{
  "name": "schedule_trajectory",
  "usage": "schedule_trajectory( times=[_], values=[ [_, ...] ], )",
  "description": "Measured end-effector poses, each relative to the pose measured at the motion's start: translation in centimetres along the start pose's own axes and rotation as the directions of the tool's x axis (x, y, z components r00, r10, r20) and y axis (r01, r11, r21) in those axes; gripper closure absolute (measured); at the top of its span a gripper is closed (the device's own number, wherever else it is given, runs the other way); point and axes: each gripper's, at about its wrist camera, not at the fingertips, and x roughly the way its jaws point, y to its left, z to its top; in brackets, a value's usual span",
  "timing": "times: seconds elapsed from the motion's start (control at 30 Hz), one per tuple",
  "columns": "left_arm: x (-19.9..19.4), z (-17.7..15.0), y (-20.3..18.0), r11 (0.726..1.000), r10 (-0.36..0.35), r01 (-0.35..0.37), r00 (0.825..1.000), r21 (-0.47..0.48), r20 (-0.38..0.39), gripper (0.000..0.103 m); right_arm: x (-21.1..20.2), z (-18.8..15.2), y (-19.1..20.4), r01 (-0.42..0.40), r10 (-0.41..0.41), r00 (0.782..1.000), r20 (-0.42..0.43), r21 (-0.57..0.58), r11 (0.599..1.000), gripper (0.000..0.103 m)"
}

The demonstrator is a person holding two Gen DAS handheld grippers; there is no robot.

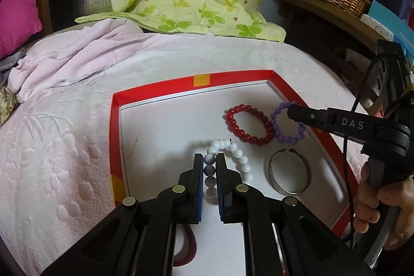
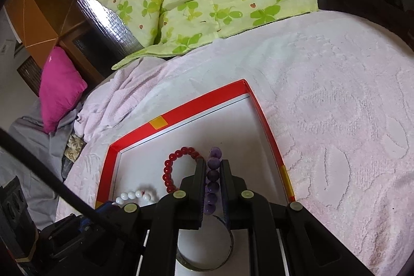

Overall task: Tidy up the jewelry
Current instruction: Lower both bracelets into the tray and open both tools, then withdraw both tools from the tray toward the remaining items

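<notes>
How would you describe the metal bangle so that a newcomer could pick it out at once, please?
Find the red-rimmed white tray on the pink blanket. The silver bangle lies near its right edge, below the purple bead bracelet. It alone is a plain metal band, not beads.

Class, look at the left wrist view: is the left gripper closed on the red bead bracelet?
No, the left gripper grips the white bead bracelet; the red bead bracelet lies apart.
</notes>
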Motion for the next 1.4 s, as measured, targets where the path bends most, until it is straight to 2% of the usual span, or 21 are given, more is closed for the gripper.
schedule_trajectory(
  times=[0.13, 0.27, 0.4, 0.53, 0.83, 1.07, 1.23, 1.4],
  values=[
    [0.0, 0.0, 0.2, 1.0, 0.024, -0.024, 1.0, -0.003, -0.002, 0.093, 0.0, -0.1, 0.1, 0.027, -0.027, 1.0, 0.001, -0.016, 1.0, 0.089],
    [-0.2, 0.0, 0.3, 0.999, 0.043, -0.043, 0.999, -0.004, -0.002, 0.089, -0.3, -0.1, -0.2, 0.049, -0.049, 0.999, 0.013, -0.008, 0.999, 0.072],
    [-0.7, -0.1, 0.2, 0.998, 0.07, -0.07, 0.997, 0.005, 0.011, 0.066, -0.9, 0.0, 0.0, 0.05, -0.049, 0.998, 0.029, -0.02, 0.999, 0.072],
    [-1.4, -0.3, -0.1, 0.995, 0.102, -0.102, 0.994, 0.017, 0.028, 0.049, -1.6, -0.1, 0.6, 0.049, -0.046, 0.998, 0.043, -0.051, 0.998, 0.071],
    [-3.7, -1.6, -0.9, 0.986, 0.158, -0.16, 0.986, 0.044, 0.056, 0.039, -4.9, -1.0, 1.2, 0.028, -0.023, 0.998, 0.06, -0.082, 0.996, 0.071],
    [-6.3, -3.7, -1.7, 0.982, 0.173, -0.178, 0.982, 0.065, 0.077, 0.038, -9.3, -3.0, 0.6, 0.043, -0.032, 0.995, 0.094, -0.111, 0.993, 0.072],
    [-7.5, -4.9, -1.9, 0.977, 0.193, -0.199, 0.978, 0.073, 0.081, 0.035, -11.9, -4.7, -1.0, 0.073, -0.063, 0.992, 0.11, -0.091, 0.993, 0.072],
    [-8.9, -6.7, -1.5, 0.969, 0.233, -0.238, 0.969, 0.065, 0.076, 0.034, -15.0, -7.1, -3.5, 0.072, -0.07, 0.991, 0.114, -0.016, 0.997, 0.072]
  ],
)
